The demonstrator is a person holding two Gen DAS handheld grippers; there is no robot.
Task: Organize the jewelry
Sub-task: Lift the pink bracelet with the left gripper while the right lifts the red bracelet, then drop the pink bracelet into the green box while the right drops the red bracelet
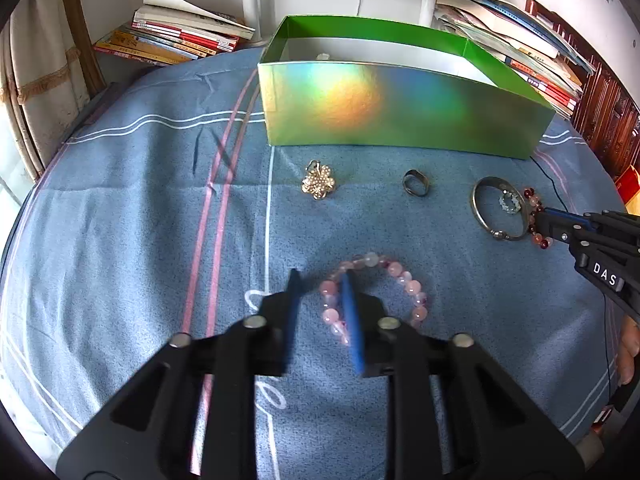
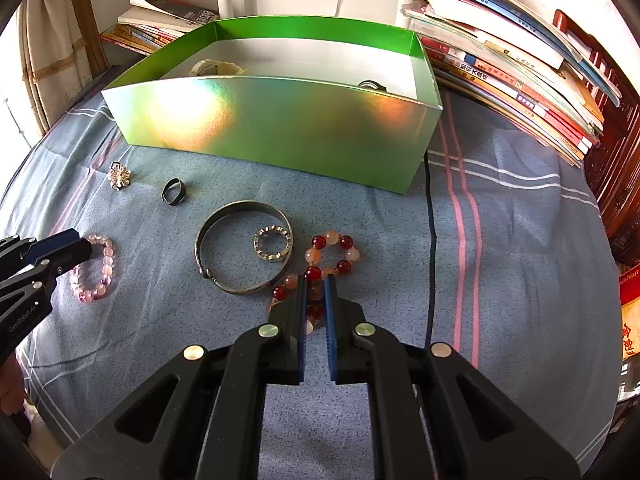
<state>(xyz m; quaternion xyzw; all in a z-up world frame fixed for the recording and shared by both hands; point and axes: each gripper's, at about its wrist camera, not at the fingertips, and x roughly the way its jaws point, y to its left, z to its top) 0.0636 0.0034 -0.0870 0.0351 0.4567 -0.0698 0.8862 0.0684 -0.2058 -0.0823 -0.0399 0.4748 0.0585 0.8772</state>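
Observation:
A pink bead bracelet (image 1: 412,288) (image 2: 106,260) lies on the blue cloth. My left gripper (image 1: 320,276) (image 2: 88,248) is shut on its left side, one finger inside the loop and one outside. A red-and-orange bead bracelet (image 2: 346,242) (image 1: 534,200) lies further right, and my right gripper (image 2: 316,284) (image 1: 540,220) is shut on its near beads. Loose between them are a pearl flower brooch (image 1: 318,185) (image 2: 119,176), a dark ring (image 1: 416,189) (image 2: 174,191) and a metal bangle (image 1: 475,200) (image 2: 200,244) with a small crystal ring (image 1: 509,202) (image 2: 272,245) inside it.
An open shiny green box (image 1: 400,112) (image 2: 280,128) stands behind the jewelry, with a pale piece (image 2: 212,67) and a dark round piece (image 2: 372,85) inside. Book stacks (image 1: 180,36) (image 2: 520,80) flank it. A thin black cable (image 2: 430,240) runs across the cloth on the right.

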